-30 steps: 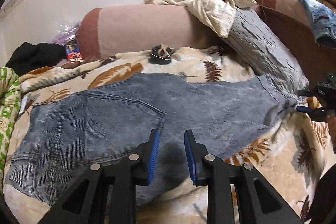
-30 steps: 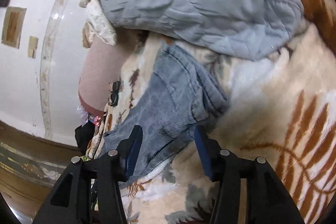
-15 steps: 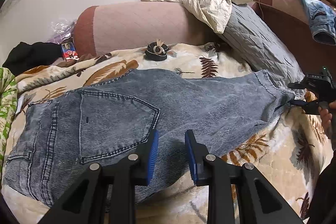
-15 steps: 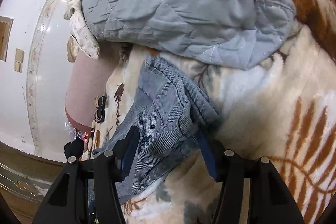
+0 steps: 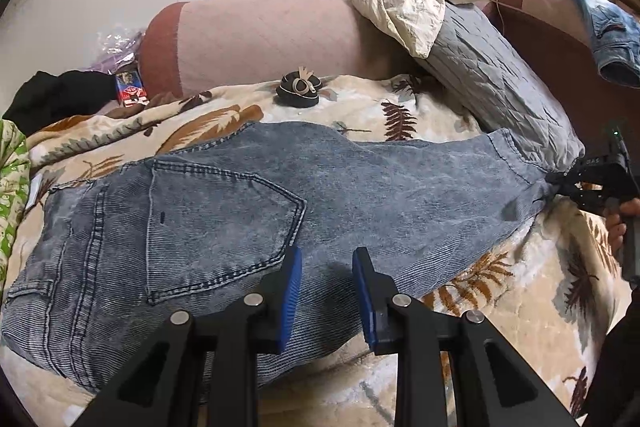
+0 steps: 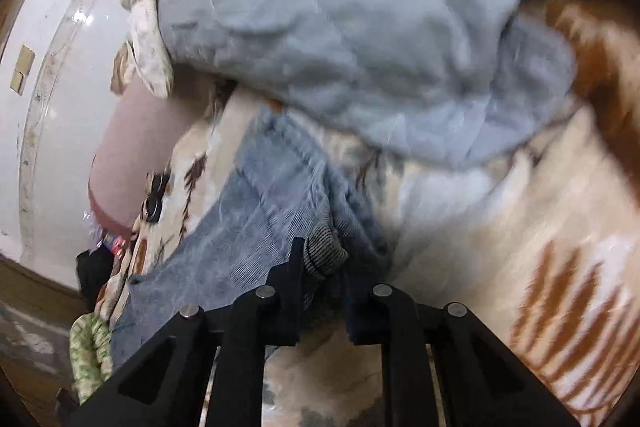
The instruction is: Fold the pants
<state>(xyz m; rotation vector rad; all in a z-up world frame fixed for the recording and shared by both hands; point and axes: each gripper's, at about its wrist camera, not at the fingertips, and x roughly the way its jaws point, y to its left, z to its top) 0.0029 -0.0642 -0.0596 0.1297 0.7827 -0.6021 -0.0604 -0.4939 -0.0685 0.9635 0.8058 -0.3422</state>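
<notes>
Pants point(image 5: 248, 211) lie flat on the leaf-print blanket point(image 5: 500, 291) of the bed, already doubled leg over leg, back pocket up. Long axis runs left to right across the left wrist view: waistband at the far left, hems at the far right against the grey quilted pillow point(image 5: 496, 67). Right gripper point(image 6: 320, 267) is at the hem end, fingers closed on a bunched bit of the denim cuff; the right wrist view is motion-blurred, but cloth plainly sits pinched between them. From the left wrist view the same gripper point(image 5: 560, 183) shows at the hem corner, cloth drawn to a point there. Left gripper point(image 5: 326, 291) hovers above the seat and thigh area, fingers apart, holding nothing; whether it touches the cloth cannot be told. Judgement: the next fold likely carries the hems along that long axis toward the waistband, so the right hand has the travelling end and the left is nearer the mid-length, placed to pin the fold line.
</notes>
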